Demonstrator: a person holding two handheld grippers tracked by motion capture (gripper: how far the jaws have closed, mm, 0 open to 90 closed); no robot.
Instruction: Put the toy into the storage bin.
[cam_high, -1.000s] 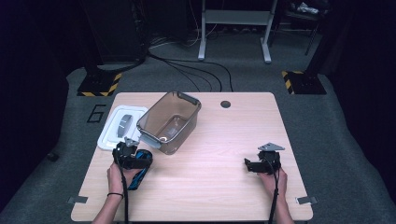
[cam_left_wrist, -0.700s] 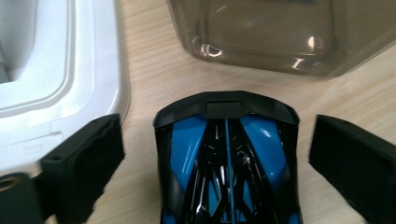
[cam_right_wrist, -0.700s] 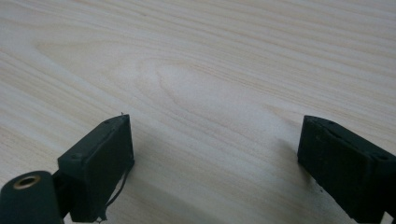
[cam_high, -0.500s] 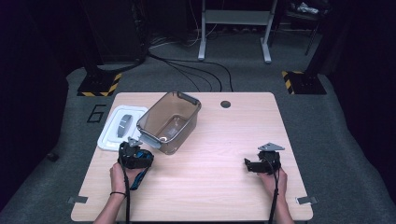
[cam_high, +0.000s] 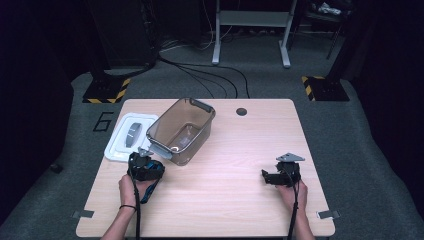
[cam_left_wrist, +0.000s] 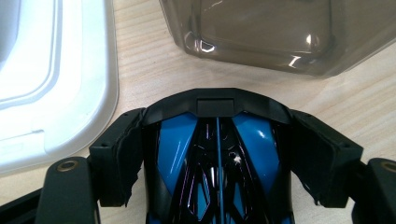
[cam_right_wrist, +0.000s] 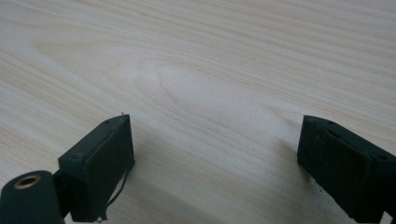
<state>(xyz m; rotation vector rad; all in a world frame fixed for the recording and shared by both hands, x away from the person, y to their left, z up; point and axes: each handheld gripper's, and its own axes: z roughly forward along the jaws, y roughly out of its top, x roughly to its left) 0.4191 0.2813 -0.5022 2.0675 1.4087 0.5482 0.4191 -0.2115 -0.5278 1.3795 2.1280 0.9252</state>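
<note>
My pale wooden counter (cam_high: 235, 200) sits on grey carpet (cam_high: 360, 150) in a dark room, with black cables (cam_high: 200, 75) trailing at twelve o'clock toward a metal frame (cam_high: 250, 30), hazard-striped blocks (cam_high: 107, 92) at ten and two.

Blue-and-black object (cam_left_wrist: 217, 158) between left gripper (cam_left_wrist: 217, 154) jaws: near end cut off by bottom edge of the left gripper view, identity can't be told; in high view the gripper covers most of it. White lid (cam_left_wrist: 51, 79) left of the object: cut by left and top edges. Smoky clear bin (cam_left_wrist: 280, 37) beyond the object: upper part cut off. Grey item (cam_high: 134, 134) on the lid: too small to identify.
</note>
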